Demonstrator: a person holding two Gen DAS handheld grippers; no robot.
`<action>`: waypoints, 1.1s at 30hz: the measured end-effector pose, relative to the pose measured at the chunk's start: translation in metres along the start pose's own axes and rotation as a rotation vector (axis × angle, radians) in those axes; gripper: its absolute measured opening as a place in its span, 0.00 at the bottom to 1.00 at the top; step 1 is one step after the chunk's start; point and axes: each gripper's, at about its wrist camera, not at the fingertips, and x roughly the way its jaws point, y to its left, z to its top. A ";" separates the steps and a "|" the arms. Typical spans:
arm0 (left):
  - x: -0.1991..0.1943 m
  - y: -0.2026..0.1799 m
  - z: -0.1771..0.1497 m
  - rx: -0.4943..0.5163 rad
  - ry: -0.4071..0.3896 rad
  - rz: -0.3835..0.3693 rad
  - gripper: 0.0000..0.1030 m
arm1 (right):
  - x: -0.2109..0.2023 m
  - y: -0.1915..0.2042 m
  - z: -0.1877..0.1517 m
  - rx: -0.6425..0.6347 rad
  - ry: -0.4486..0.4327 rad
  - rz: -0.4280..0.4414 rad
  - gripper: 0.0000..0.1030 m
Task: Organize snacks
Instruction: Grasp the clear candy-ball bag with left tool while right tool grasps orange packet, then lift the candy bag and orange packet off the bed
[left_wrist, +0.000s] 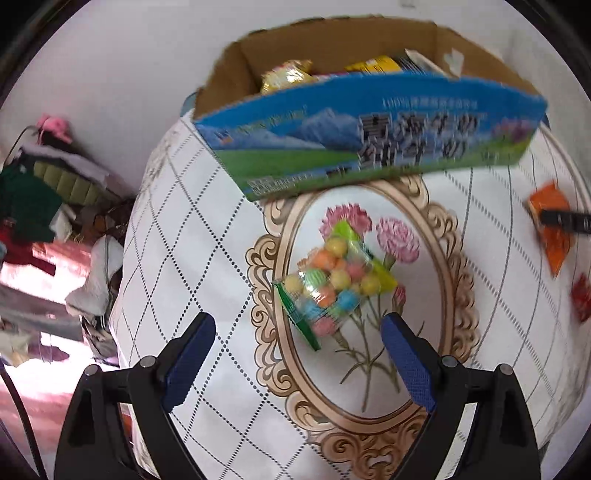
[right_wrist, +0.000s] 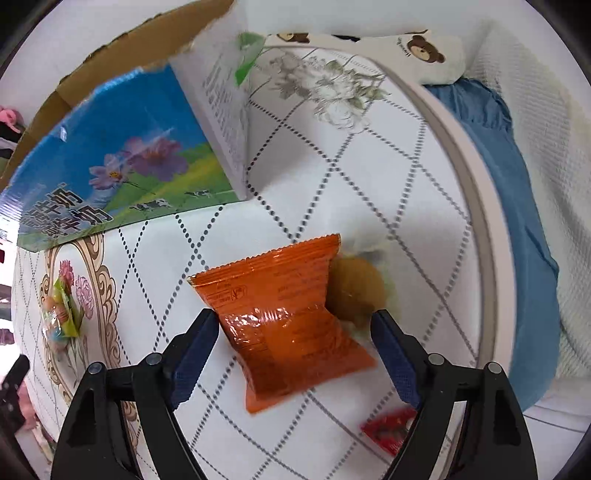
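Note:
A clear bag of coloured candy balls (left_wrist: 332, 280) lies on the flowered tablecloth (left_wrist: 207, 258). My left gripper (left_wrist: 299, 321) hovers over its near end, open, with the fingers either side and clear of it. An orange snack packet (right_wrist: 288, 317) lies flat between the fingers of my right gripper (right_wrist: 294, 317), which is open; the pads stand at the packet's edges without squeezing it. A brownish pastry in clear wrap (right_wrist: 354, 288) touches the packet's far side. The blue-printed cardboard box (left_wrist: 369, 147) stands behind, with several snacks inside.
A small red packet (right_wrist: 388, 430) lies by my right finger. The table's rim (right_wrist: 484, 236) curves at the right, with blue cloth (right_wrist: 524, 206) and a bear-print pillow (right_wrist: 432, 55) beyond. Piled clothes and clutter (left_wrist: 48, 206) sit off the table's left side.

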 end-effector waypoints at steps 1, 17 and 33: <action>0.002 -0.001 -0.001 0.023 0.004 -0.001 0.89 | 0.002 0.003 0.000 -0.006 0.001 -0.011 0.82; 0.049 -0.055 0.030 0.535 0.096 0.061 0.89 | 0.017 0.075 -0.099 -0.158 0.128 0.064 0.68; 0.072 -0.010 -0.011 -0.199 0.378 -0.281 0.49 | 0.016 0.044 -0.083 -0.057 0.160 0.130 0.64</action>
